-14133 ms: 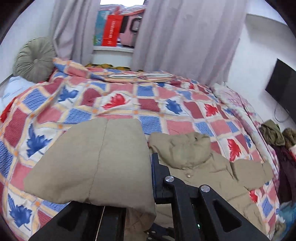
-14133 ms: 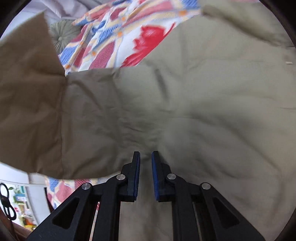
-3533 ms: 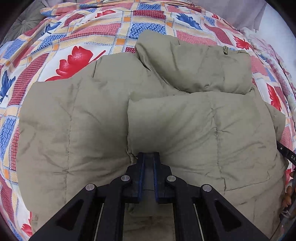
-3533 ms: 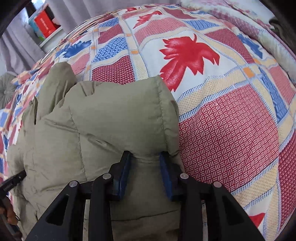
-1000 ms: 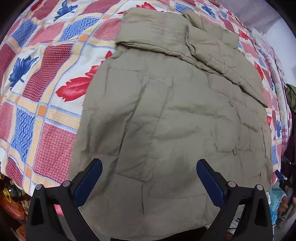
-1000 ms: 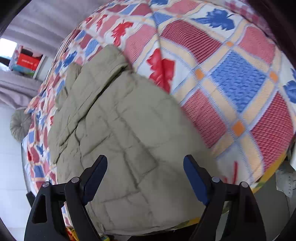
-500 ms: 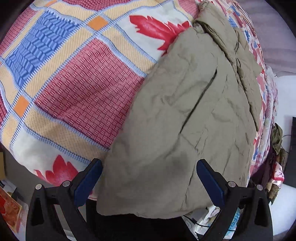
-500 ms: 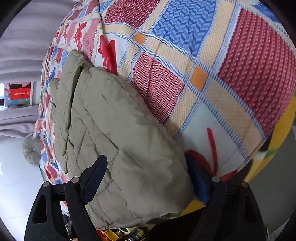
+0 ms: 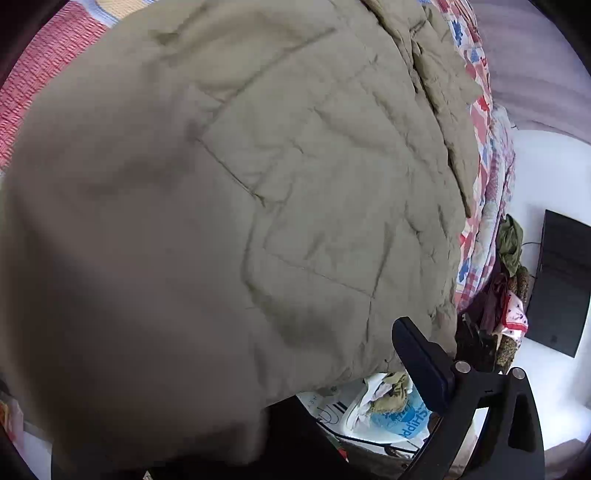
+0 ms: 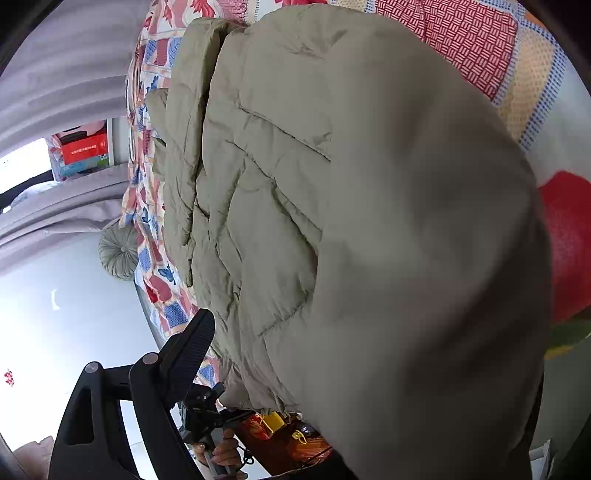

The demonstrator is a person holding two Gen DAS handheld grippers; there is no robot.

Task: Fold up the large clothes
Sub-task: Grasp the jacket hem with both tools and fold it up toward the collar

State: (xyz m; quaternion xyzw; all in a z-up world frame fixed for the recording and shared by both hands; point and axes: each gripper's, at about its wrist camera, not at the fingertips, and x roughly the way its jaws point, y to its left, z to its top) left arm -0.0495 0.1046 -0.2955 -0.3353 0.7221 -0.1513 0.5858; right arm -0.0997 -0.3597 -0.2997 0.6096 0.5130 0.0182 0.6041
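1. My left gripper [image 9: 236, 373] is spread wide: its right finger [image 9: 421, 354] shows at about 4 o'clock in the left wrist view, while the other finger is hidden under the cloth, so the hem of the olive quilted jacket [image 9: 295, 184] lies between them, not pinched as far as I can see.
2. My right gripper [image 10: 325, 369] is also spread wide; only its left finger [image 10: 192, 347] is visible at about 8 o'clock in the right wrist view, with the jacket's near edge bulging over the place of the other finger.
3. The jacket lies on the patchwork quilt [image 10: 476, 33] of the bed, its near end close to both cameras and blurred, the far end running toward 12 o'clock.
4. In the right wrist view, the left gripper's body and my hand [image 10: 221, 452] appear at about 7 o'clock, under the jacket's corner.
5. Grey curtains [image 10: 55, 74] hang at 10 o'clock there, a round cushion [image 10: 118, 251] at 9 o'clock.
6. In the left wrist view, a dark screen [image 9: 561, 280] sits at 3 o'clock beside a heap of clothes [image 9: 509, 266].
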